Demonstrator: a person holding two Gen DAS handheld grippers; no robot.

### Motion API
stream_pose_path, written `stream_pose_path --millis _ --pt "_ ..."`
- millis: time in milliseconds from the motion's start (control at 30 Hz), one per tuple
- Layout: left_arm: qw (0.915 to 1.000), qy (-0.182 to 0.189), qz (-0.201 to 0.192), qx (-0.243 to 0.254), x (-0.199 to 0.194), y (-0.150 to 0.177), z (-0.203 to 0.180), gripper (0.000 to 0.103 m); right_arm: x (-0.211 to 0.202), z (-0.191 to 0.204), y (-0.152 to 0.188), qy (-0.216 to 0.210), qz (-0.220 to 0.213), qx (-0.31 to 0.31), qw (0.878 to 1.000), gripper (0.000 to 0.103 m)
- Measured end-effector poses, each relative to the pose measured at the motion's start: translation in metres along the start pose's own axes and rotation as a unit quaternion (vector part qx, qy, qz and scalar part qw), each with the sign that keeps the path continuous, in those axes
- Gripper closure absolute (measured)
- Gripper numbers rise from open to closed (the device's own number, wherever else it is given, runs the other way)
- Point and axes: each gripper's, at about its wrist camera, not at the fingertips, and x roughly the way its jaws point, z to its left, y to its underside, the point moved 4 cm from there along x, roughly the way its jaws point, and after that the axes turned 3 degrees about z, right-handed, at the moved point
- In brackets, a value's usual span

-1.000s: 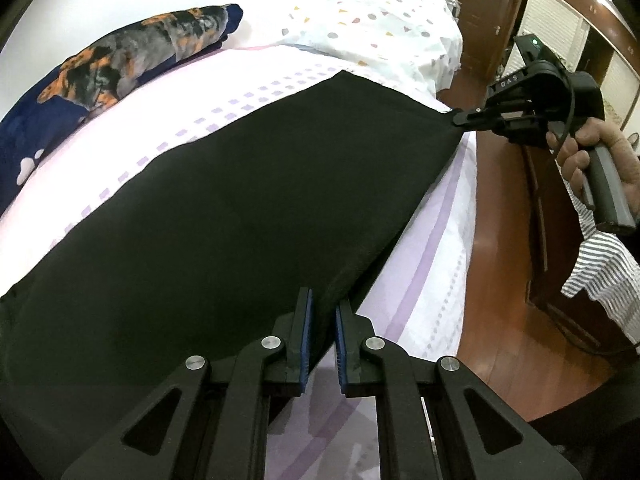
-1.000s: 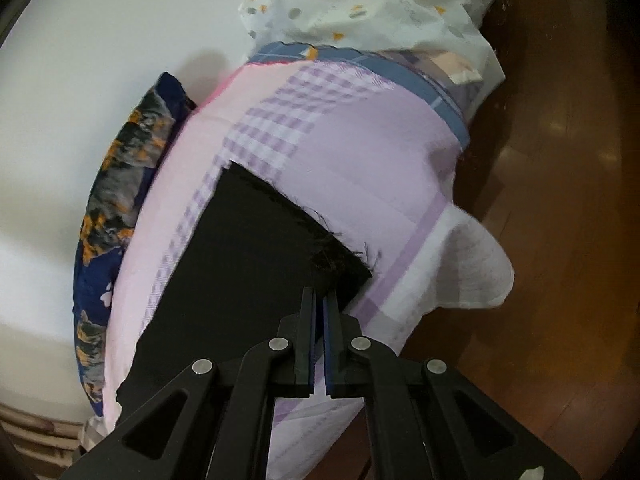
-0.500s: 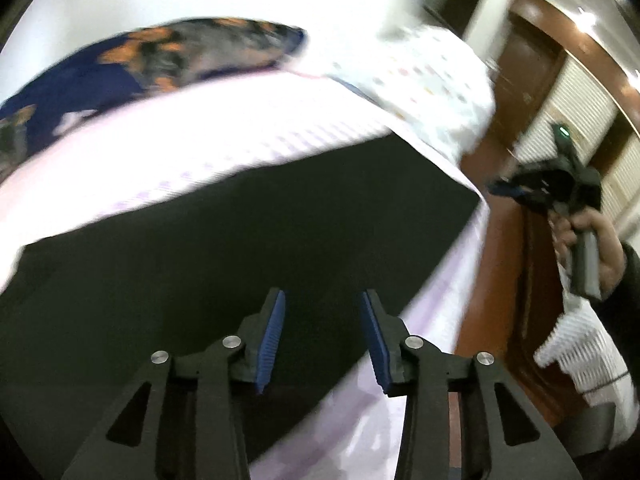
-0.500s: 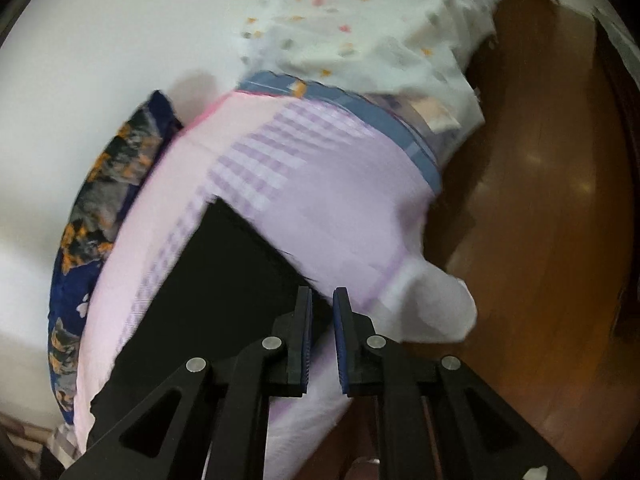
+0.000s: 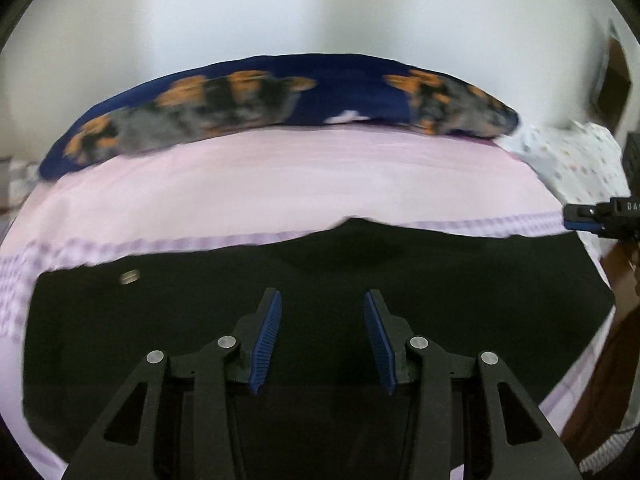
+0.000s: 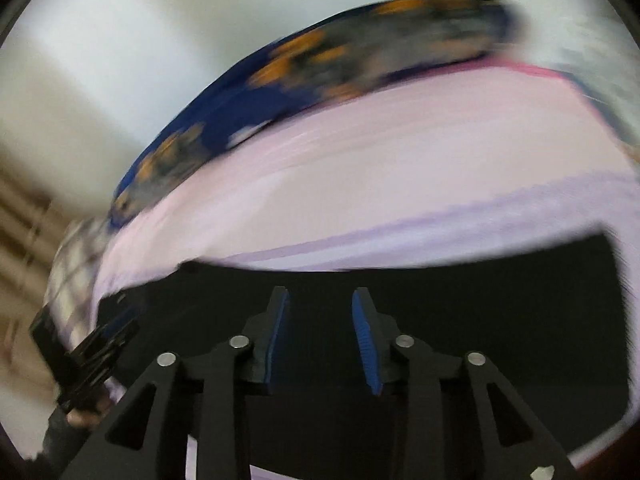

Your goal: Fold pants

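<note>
Pants (image 5: 320, 280) released — both tools' jaws just opened, empty, cloth flat.

Both wrist views close above black pants (image 5: 320, 272), angled down toward far pillow (image 5: 280, 100); both share bed (image 6: 360, 184).

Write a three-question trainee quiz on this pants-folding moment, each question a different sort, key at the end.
1. True or false: the left gripper is clamped on the black pants.
2. Multiple choice: what lies along the far side of the pink sheet? A) a striped towel B) a navy pillow with orange patches C) a laundry basket
3. Fill in: the right gripper has its jaws ____, with only the pants lying flat beneath.

Key: 1 false; 2 B; 3 open
</note>
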Motion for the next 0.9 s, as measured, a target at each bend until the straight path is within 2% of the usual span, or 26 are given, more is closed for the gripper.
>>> stream_pose_path --millis 133,200,300,400,567,600,633,667,800,900 --pt "0.9991 -0.023 0.001 -0.036 -0.003 0.012 0.039 0.058 0.063 0.072 -0.017 -0.060 0.075 -0.085 0.992 0.059" --pt "0.9979 -0.030 0.007 -0.057 -0.003 0.020 0.057 0.058 0.094 0.104 -0.021 -0.078 0.113 -0.117 0.984 0.059" --pt "0.9966 -0.037 0.012 -0.073 -0.001 0.027 0.077 0.058 0.128 0.135 -0.024 -0.089 0.148 -0.150 0.974 0.059" --pt "0.9967 -0.025 0.007 -0.077 -0.001 0.031 0.083 0.058 0.161 0.156 -0.026 -0.086 0.179 -0.176 0.964 0.059" --pt "0.9972 -0.015 0.003 -0.074 0.000 0.034 0.087 0.058 0.197 0.165 -0.030 -0.083 0.214 -0.192 0.954 0.059" --pt "0.9969 -0.010 0.001 -0.078 0.001 0.034 0.088 0.058 0.200 0.166 -0.028 -0.090 0.224 -0.193 0.951 0.061" --pt "0.9967 -0.006 0.000 -0.081 0.001 0.034 0.090 0.058 0.202 0.169 -0.027 -0.095 0.224 -0.196 0.950 0.084" --pt "0.9964 -0.002 -0.001 -0.084 0.000 0.035 0.091 0.058 0.201 0.173 -0.028 -0.100 0.218 -0.202 0.950 0.091" --pt "0.9958 0.009 -0.004 -0.092 -0.001 0.035 0.094 0.058 0.196 0.183 -0.044 -0.094 0.195 -0.215 0.952 0.093" --pt "0.9961 0.015 -0.007 -0.086 0.002 0.040 0.096 0.058 0.214 0.180 -0.044 -0.076 0.205 -0.213 0.952 0.094"
